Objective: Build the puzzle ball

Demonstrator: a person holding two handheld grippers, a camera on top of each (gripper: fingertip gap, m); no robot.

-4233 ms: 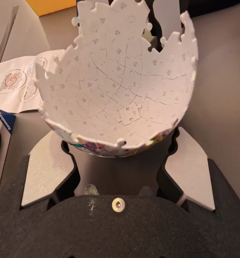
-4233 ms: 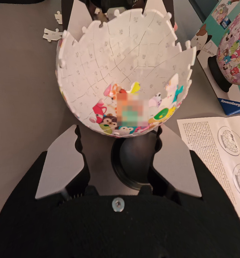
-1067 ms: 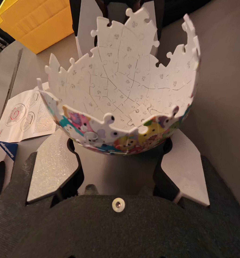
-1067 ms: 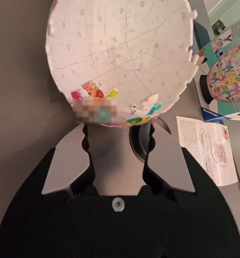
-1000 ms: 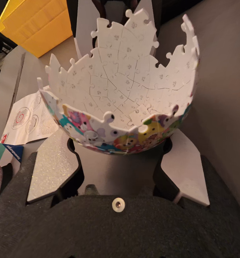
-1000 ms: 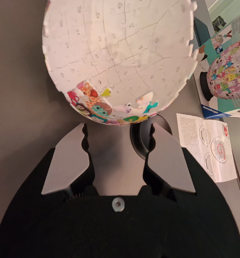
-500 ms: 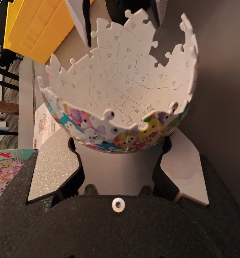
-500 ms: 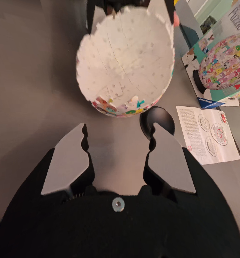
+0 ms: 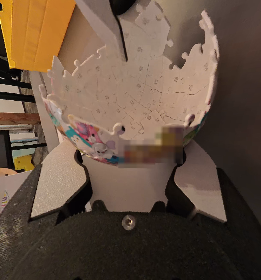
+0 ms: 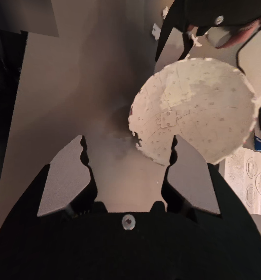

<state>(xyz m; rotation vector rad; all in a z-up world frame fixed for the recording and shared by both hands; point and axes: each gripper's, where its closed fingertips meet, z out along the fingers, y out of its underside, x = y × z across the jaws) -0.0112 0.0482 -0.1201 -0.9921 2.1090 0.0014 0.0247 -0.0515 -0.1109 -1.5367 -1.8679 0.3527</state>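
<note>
My left gripper holds the half-built puzzle ball by its bottom, one finger on each side of the colourful shell. The ball is up off the grey table and looks like a white bowl with a bumpy edge. One loose puzzle piece lies inside it. My right gripper is spread wide and holds nothing; it is just beside the ball. A paper sheet with round drawings lies on the table near the ball. A yellow box sits farther back.
</note>
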